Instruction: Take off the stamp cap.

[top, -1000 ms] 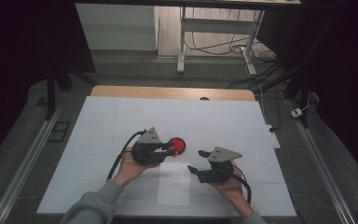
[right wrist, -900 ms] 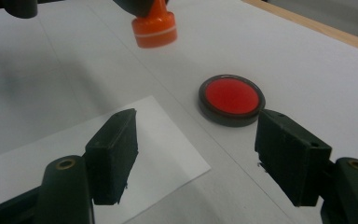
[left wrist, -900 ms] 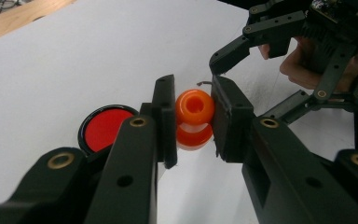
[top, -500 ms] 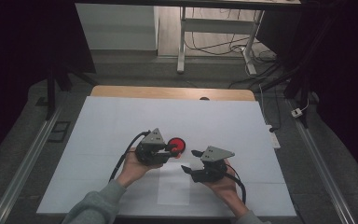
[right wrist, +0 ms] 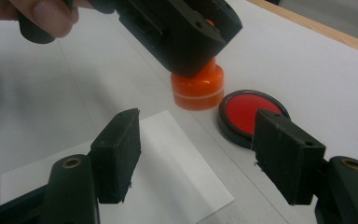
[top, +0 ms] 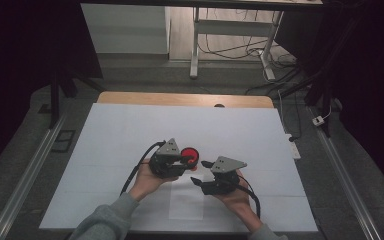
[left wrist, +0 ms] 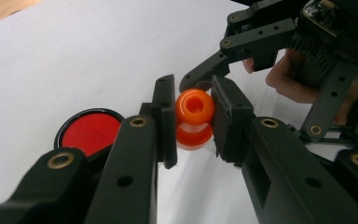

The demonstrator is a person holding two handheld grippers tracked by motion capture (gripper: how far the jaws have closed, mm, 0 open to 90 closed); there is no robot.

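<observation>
On a white table (top: 130, 130), a person holds a gripper in each hand near the front edge. The left gripper (left wrist: 191, 116) is clenched on an orange cap (left wrist: 195, 119), its pads pressing both sides of the cap's upper part. The cap stands on the table near the middle, just beside a red disc (left wrist: 89, 131) with a black rim. The right gripper (right wrist: 196, 154) sits just right of it, jaws apart and just closing on nothing, above a white paper slip (right wrist: 168, 177).

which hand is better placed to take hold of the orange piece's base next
Right. The right gripper, fingers closing with nothing between them, faces the orange plastic knob-shaped piece; the left gripper already clamps its top.
</observation>
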